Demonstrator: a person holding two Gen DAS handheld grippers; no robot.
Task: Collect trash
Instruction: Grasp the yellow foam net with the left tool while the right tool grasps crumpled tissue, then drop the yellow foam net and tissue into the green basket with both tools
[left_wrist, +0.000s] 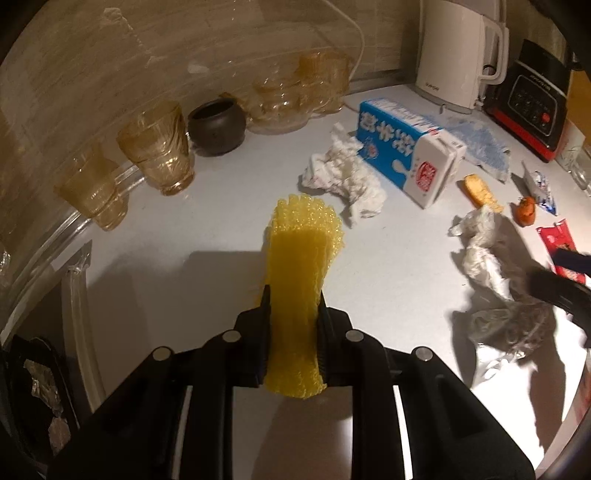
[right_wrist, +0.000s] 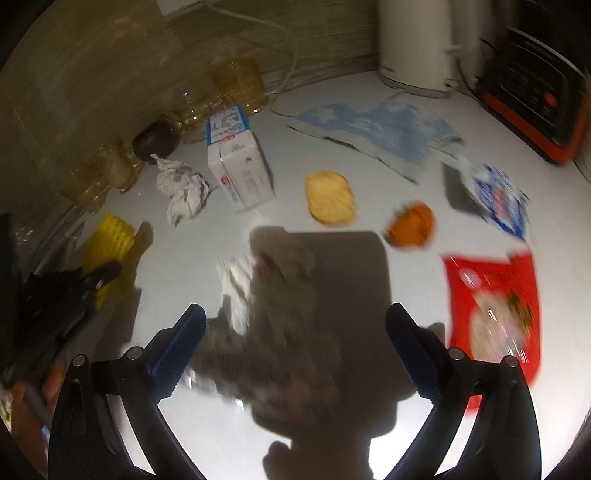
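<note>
1. My left gripper (left_wrist: 293, 295) has its fingers (left_wrist: 264, 314) pressed in on a yellow foam net (left_wrist: 299, 258), whose far end reaches out over the white tabletop (left_wrist: 221, 206).
2. My right gripper (right_wrist: 295, 321) has its blue-padded fingers (right_wrist: 177, 347) spread wide and holds nothing; a crumpled tissue (right_wrist: 280, 295) lies blurred on the tabletop between them.
3. Trash lies scattered ahead: a blue-and-white milk carton (left_wrist: 406, 155) on its side, another tissue wad (left_wrist: 347, 181) touching it, a biscuit (right_wrist: 330, 197), an orange scrap (right_wrist: 410, 223), a red wrapper (right_wrist: 495, 306), and a blue face mask (right_wrist: 373, 129).
4. Amber glasses (left_wrist: 159, 147) and a dark pot (left_wrist: 218, 127) line the wall; a white kettle (left_wrist: 454, 51) stands at the back.
</note>
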